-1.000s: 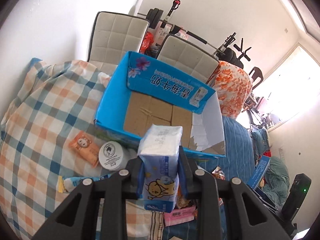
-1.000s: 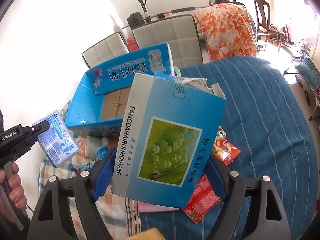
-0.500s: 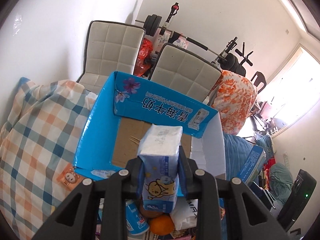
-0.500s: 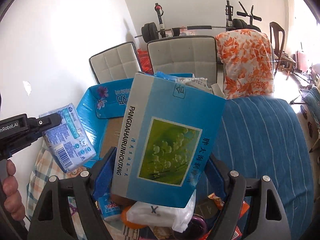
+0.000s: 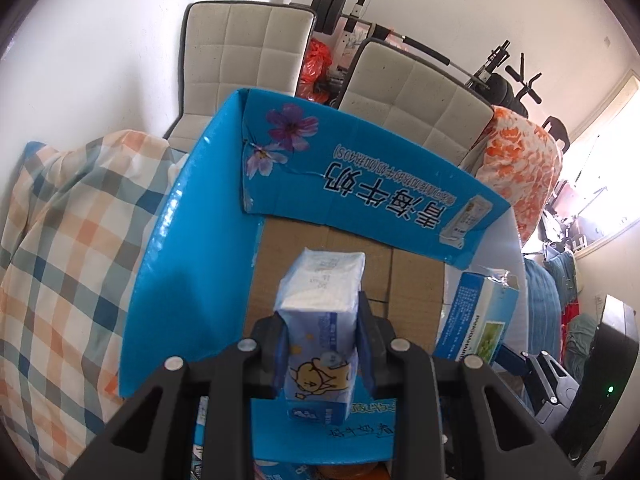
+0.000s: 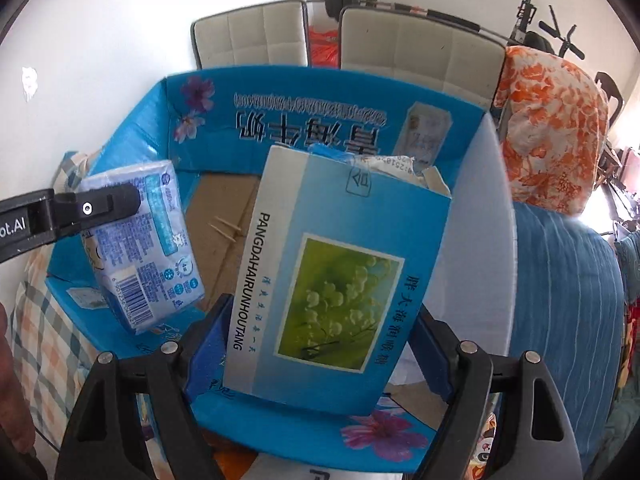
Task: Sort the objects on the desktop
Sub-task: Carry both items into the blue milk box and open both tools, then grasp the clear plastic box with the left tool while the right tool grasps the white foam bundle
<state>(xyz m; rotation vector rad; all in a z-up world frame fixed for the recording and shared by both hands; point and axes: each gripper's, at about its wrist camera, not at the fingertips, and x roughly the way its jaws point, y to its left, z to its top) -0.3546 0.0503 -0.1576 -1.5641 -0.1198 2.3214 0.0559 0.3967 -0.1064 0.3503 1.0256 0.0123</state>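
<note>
Left claw (image 5: pixel 320 354): clamped on a pale blue plastic tissue pack (image 5: pixel 320 320). Right claw (image 6: pixel 316 344): gripping a blue-and-white cardboard medicine box (image 6: pixel 332 276). Both held over an open blue cardboard carton (image 5: pixel 192 240).

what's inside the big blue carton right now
The blue carton shows a bare brown cardboard floor with a couple of thin sticks. The held tissue pack and medicine box cover the rest.

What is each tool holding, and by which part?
Left tool: tissue pack, gripped across its lower sides. Right tool: blue box, gripped across its lower side edges.
</note>
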